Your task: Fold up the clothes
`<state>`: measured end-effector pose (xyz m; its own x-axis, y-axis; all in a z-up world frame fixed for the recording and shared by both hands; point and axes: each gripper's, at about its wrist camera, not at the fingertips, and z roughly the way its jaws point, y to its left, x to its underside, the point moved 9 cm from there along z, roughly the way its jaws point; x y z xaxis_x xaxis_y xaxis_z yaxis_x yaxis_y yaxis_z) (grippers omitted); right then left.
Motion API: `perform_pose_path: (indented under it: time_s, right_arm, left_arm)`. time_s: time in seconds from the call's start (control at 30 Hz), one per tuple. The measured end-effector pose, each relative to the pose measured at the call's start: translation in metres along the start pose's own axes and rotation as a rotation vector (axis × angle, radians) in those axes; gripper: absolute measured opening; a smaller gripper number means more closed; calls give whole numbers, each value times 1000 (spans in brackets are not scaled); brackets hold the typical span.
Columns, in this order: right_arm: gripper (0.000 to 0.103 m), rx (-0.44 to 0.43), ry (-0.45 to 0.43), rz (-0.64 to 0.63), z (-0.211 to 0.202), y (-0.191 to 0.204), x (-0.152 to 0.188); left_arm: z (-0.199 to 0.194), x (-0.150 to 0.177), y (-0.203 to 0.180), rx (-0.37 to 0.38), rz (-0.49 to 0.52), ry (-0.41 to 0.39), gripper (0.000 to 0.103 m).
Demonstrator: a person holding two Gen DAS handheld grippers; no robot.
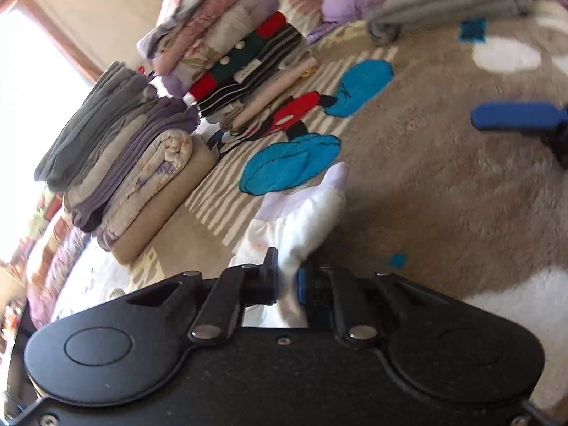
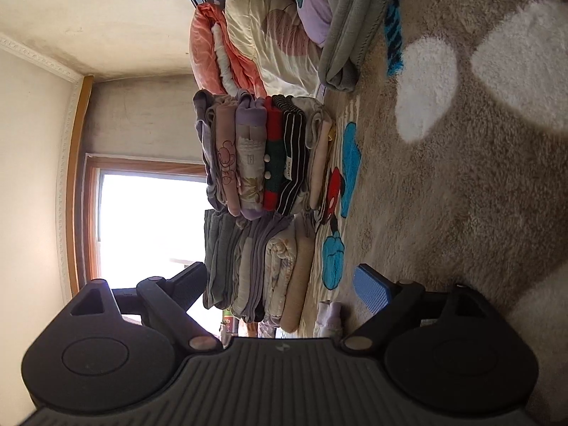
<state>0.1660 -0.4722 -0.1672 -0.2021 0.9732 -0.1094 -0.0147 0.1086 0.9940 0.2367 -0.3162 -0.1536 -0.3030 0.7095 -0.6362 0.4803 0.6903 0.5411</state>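
My left gripper (image 1: 287, 280) is shut on a white and pale lilac garment (image 1: 312, 209), which sticks out from between its jaws over the brown fleece blanket (image 1: 443, 184). My right gripper (image 2: 280, 284) is open and empty, turned on its side above the blanket (image 2: 461, 195); one blue finger (image 1: 514, 117) shows at the right in the left wrist view. The garment shows small (image 2: 330, 314) low between its fingers. Two stacks of folded clothes stand on the blanket: a near grey and purple one (image 1: 120, 163) (image 2: 255, 269) and a farther striped, red and green one (image 1: 230, 60) (image 2: 262, 156).
Rolled quilts, peach and cream (image 2: 255, 42), and a folded grey blanket (image 1: 447, 3) (image 2: 355, 25) lie behind the stacks. A bright window (image 2: 149, 223) is beyond. The blanket has a Mickey Mouse print with blue patches (image 1: 291, 167).
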Motion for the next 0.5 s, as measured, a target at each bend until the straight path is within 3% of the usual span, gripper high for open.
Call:
perform_pose_path:
  time_s: [0.17,0.27,0.4,0.5]
  right_arm:
    - [89,1,36,-56,1,8,12]
    - [90,-8,105,-199,6,28,36]
    - [90,-35,291,-484,22,62,105]
    - [88,-59,431,-663,27,78,162]
  left_arm:
    - [-43,-3,71,136,-382,-97,9]
    - [-66,3,116,188,-555,-150,9]
    - [-90,26,169,250,-754,-197,9]
    - [-110,51,203,248,-852,-225,9]
